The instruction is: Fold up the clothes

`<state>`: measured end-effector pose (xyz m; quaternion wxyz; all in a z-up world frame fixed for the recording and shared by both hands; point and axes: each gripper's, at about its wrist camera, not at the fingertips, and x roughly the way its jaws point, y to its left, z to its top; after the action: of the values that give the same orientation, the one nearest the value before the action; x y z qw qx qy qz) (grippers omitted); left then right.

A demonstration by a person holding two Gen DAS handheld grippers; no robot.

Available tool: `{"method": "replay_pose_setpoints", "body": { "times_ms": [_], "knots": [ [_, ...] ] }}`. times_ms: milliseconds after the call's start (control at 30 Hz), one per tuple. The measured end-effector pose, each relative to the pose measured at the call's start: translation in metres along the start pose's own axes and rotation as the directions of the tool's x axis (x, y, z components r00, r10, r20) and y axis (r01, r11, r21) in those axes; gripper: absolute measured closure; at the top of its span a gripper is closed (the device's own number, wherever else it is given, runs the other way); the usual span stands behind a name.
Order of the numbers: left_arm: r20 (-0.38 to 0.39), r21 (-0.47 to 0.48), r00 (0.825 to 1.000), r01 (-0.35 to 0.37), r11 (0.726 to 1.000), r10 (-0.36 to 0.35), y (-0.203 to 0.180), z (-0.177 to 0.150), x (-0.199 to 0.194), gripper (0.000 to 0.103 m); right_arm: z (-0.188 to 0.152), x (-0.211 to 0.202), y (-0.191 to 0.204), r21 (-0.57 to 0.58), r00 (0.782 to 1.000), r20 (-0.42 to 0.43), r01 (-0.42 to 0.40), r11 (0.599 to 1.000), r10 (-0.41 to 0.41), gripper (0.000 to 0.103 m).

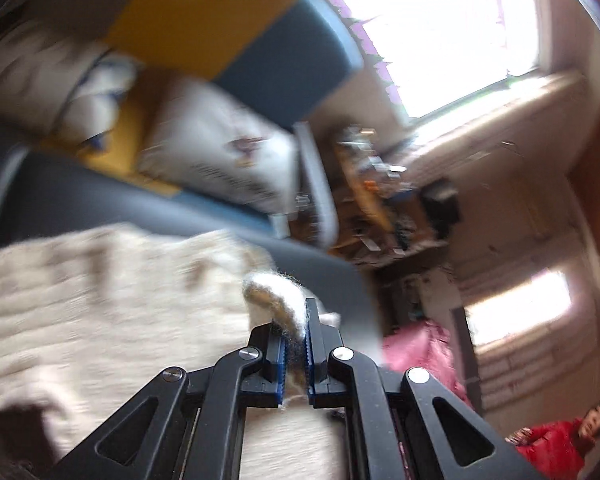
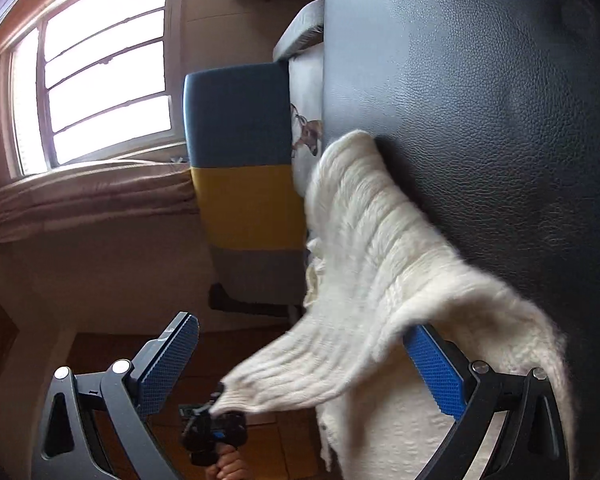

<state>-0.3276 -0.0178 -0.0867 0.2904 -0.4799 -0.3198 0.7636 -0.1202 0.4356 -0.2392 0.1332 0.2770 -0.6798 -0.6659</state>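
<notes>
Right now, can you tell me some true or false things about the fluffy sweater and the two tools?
1. The left tool is pinching the white sweater. True.
2. The right tool is squeezed shut. False: it is wide open.
3. The sweater lies on a dark leathery surface. True.
4. The sweater is bright red. False: it is white.
5. A window shows in the right wrist view. True.

left wrist: close, along its gripper (image 1: 296,344) | right wrist: rolled sideways, close | shared: white sweater (image 2: 380,248), dark surface (image 2: 500,120)
</notes>
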Motion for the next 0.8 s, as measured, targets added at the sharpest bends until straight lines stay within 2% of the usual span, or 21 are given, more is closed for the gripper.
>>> {"method": "replay_pose_setpoints", "body": {
  "times_ms": [67, 200, 300, 433, 467, 533, 600, 633, 667, 733, 800],
  "knots": [
    [-0.025, -0.043, 0.999, -0.046, 0.998, 0.045, 0.036, -0.008, 0.008, 0.098, 0.001, 0.001, 0.000, -0.010, 1.000, 0.003, 0.027, 1.000, -0.027, 0.000],
    [-0.075, -0.075, 0.988, -0.139, 0.987, 0.133, 0.084, -0.025, 0.023, 0.098, 0.001, 0.005, 0.001, -0.041, 0.996, -0.003, 0.084, 0.996, -0.084, 0.000],
    [-0.092, -0.089, 0.984, -0.158, 0.983, 0.150, 0.104, -0.035, 0.026, 0.098, 0.000, 0.007, 0.003, -0.074, 0.991, -0.007, 0.133, 0.988, -0.134, 0.000],
    [-0.126, -0.069, 0.989, -0.084, 0.994, 0.075, 0.105, -0.037, 0.021, 0.097, -0.004, 0.015, 0.008, -0.154, 0.976, -0.009, 0.212, 0.965, -0.216, 0.000],
    [-0.137, -0.064, 0.987, -0.090, 0.994, 0.081, 0.106, -0.037, 0.021, 0.090, -0.006, 0.017, 0.010, -0.185, 0.972, 0.001, 0.231, 0.955, -0.235, 0.000],
    [-0.163, -0.075, 0.983, -0.098, 0.992, 0.084, 0.107, -0.037, 0.023, 0.085, -0.009, 0.019, 0.014, -0.243, 0.962, 0.021, 0.269, 0.932, -0.272, 0.000],
    [-0.182, -0.080, 0.980, -0.098, 0.992, 0.082, 0.107, -0.037, 0.025, 0.085, -0.013, 0.021, 0.016, -0.275, 0.955, 0.033, 0.293, 0.916, -0.296, 0.000],
    [-0.185, -0.074, 0.979, -0.098, 0.992, 0.083, 0.106, -0.036, 0.026, 0.088, -0.014, 0.022, 0.018, -0.294, 0.949, 0.036, 0.308, 0.905, -0.312, 0.000],
    [-0.184, -0.069, 0.979, -0.106, 0.992, 0.091, 0.105, -0.036, 0.026, 0.099, -0.014, 0.020, 0.022, -0.312, 0.943, 0.053, 0.327, 0.892, -0.327, 0.000],
    [-0.177, -0.057, 0.977, -0.128, 0.990, 0.117, 0.105, -0.037, 0.026, 0.097, -0.014, 0.014, 0.033, -0.362, 0.929, 0.112, 0.368, 0.856, -0.352, 0.000],
    [-0.169, -0.046, 0.975, -0.151, 0.987, 0.142, 0.105, -0.039, 0.026, 0.097, -0.009, 0.008, 0.033, -0.370, 0.924, 0.121, 0.382, 0.847, -0.364, 0.000]
  ]
}}
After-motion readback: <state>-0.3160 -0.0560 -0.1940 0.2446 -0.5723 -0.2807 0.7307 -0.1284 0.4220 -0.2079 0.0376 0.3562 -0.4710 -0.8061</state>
